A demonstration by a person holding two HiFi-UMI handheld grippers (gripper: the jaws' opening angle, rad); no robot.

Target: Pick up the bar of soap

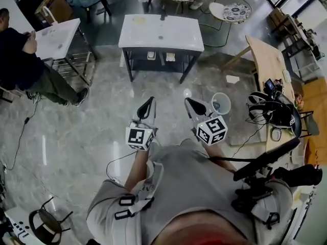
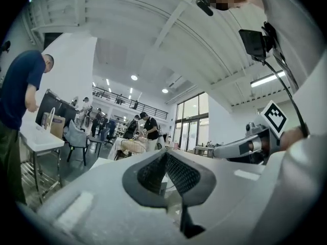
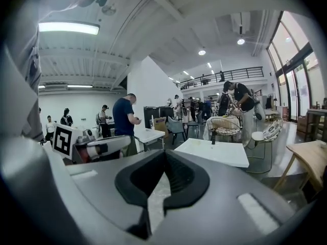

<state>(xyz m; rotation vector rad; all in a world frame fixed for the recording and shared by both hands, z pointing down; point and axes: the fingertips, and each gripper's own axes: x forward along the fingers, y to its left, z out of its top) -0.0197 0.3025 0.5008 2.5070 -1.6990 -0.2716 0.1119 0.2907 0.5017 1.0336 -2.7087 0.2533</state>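
Left gripper point(image 1: 149, 100) and right gripper point(image 1: 188, 101) are held side by side in front of the person's chest, above the grey floor point(image 1: 102, 116). Each has its jaws closed tip to tip, with nothing between them. Ahead stands a white table point(image 1: 173, 37), well apart from both. The bar of soap point(image 1: 139, 19), visible only as a small pale yellowish patch, lies near the table's far left corner. A dark upright fitting point(image 1: 162, 15) stands at the far edge.

You're aiming your right gripper point(image 3: 164, 156) toward a white table point(image 3: 217, 153), its jaws pressing together on nothing, your left gripper point(image 3: 99, 147) hovering at left, a person point(image 3: 125, 119) standing behind it.
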